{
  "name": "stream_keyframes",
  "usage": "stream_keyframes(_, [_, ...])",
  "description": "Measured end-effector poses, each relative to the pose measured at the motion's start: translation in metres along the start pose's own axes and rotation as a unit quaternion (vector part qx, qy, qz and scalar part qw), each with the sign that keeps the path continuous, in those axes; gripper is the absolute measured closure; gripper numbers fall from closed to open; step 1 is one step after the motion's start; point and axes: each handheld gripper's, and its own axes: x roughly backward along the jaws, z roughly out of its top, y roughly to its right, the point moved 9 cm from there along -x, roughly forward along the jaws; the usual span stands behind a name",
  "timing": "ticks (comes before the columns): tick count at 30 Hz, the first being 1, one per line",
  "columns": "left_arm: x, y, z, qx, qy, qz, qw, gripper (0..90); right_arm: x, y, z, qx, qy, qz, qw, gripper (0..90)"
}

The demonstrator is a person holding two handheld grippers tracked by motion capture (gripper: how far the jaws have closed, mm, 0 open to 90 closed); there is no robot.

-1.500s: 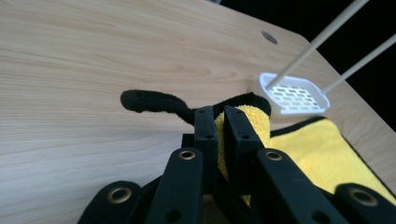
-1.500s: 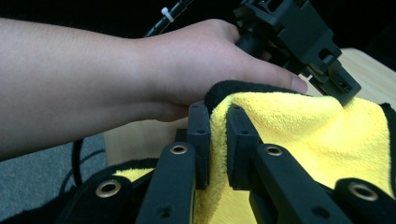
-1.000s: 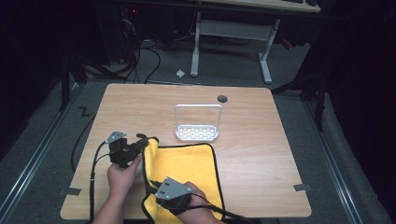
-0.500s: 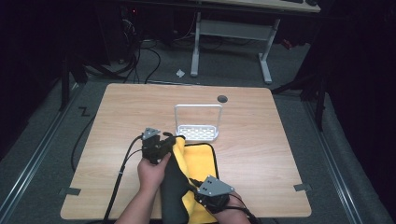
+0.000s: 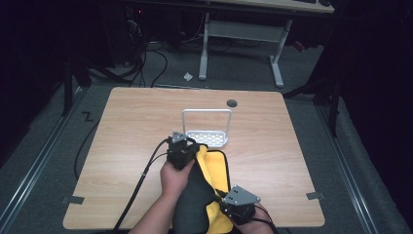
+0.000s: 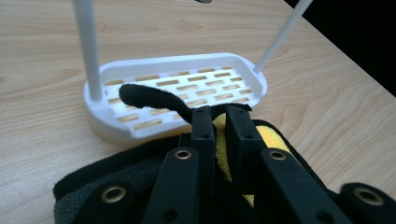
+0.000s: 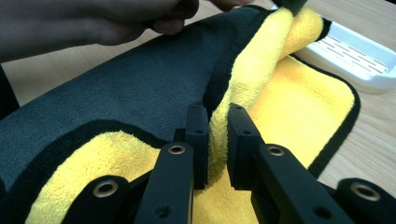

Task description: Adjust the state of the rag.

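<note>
Both pairs of jaws pinched the yellow-and-grey cloth: the left gripper clamped its far edge, the right gripper its near fold. The cloth lay at the table's six o'clock, touching the white rack at twelve.

left gripper: a black body topped by a grey three-cornered plate is seen in the high view.
right gripper: the same black body is shown, with a larger grey three-cornered plate dotted with small dark screws.
jaws: two flat black blocks, each fastened with small dark screws, are carried on black link bars.
link bars: brass-ringed pivot holes are set just behind the jaws and farther back at either side.
cables: black leads are trailed from behind each gripper body.
forearms: no sleeves are seen; the arms are bare.
</note>
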Motion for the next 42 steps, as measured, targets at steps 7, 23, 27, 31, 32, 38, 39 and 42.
stream_keyframes(7, [0.005,0.016,0.010,-0.018,0.018,-0.013,0.9996,81.9,0.012,0.005,0.000,-0.008,0.013,-0.009,0.9998,81.7])
stream_keyframes(23, [-0.011,0.042,-0.001,-0.019,0.002,-0.088,0.9960,50.6,0.019,0.025,-0.001,-0.037,0.025,-0.022,0.9988,61.4])
stream_keyframes(27, [-0.004,0.038,-0.002,-0.027,0.001,-0.083,0.9962,49.8,0.020,0.033,-0.002,-0.047,0.026,-0.028,0.9981,63.4])
stream_keyframes(31, [0.006,0.027,-0.008,-0.038,0.000,-0.068,0.9969,50.0,0.016,0.036,-0.006,-0.052,0.019,-0.026,0.9981,65.3])
stream_keyframes(32, [0.010,0.021,-0.012,-0.041,-0.003,-0.061,0.9973,50.3,0.016,0.036,-0.006,-0.053,0.017,-0.027,0.9981,65.4])
stream_keyframes(38, [0.031,-0.006,-0.031,-0.040,-0.010,-0.040,0.9984,51.2,0.012,0.035,-0.008,-0.052,0.010,-0.022,0.9984,66.0])
stream_keyframes(39, [0.034,-0.009,-0.033,-0.041,-0.011,-0.037,0.9984,51.2,0.011,0.035,-0.008,-0.051,0.010,-0.023,0.9984,66.0])
stream_keyframes(42, [0.047,-0.017,-0.044,-0.045,-0.010,-0.032,0.9984,53.4,0.009,0.035,-0.010,-0.049,0.005,-0.025,0.9985,66.0])
